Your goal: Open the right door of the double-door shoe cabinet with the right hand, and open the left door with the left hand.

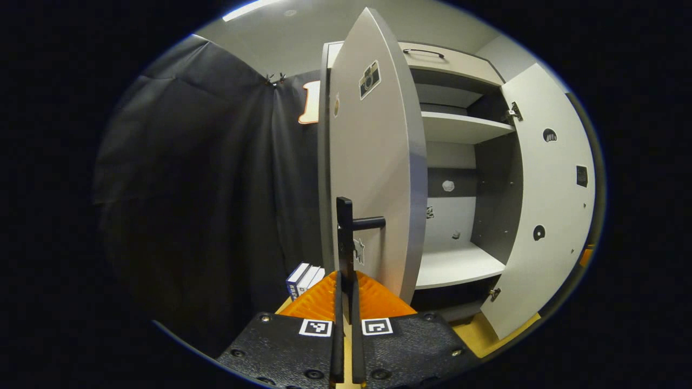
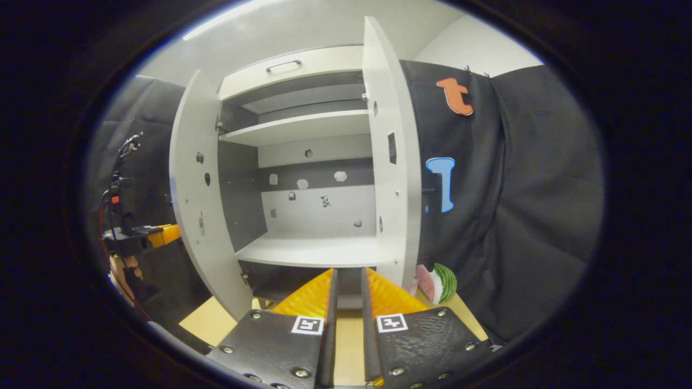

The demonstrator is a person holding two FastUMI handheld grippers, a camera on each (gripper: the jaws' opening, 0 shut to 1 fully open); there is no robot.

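Left gripper (image 1: pixel 346 302) pinches the left door's handle (image 1: pixel 346 237); both doors open.

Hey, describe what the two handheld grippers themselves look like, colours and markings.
Each gripper, left gripper and right gripper, has a textured black body plate with screws, two square black-and-white fiducial tags, and two ribbed orange wedge-shaped fingers edged in black. In the right gripper view, the other gripper farther off looks black and orange with red and black cables hanging from it.
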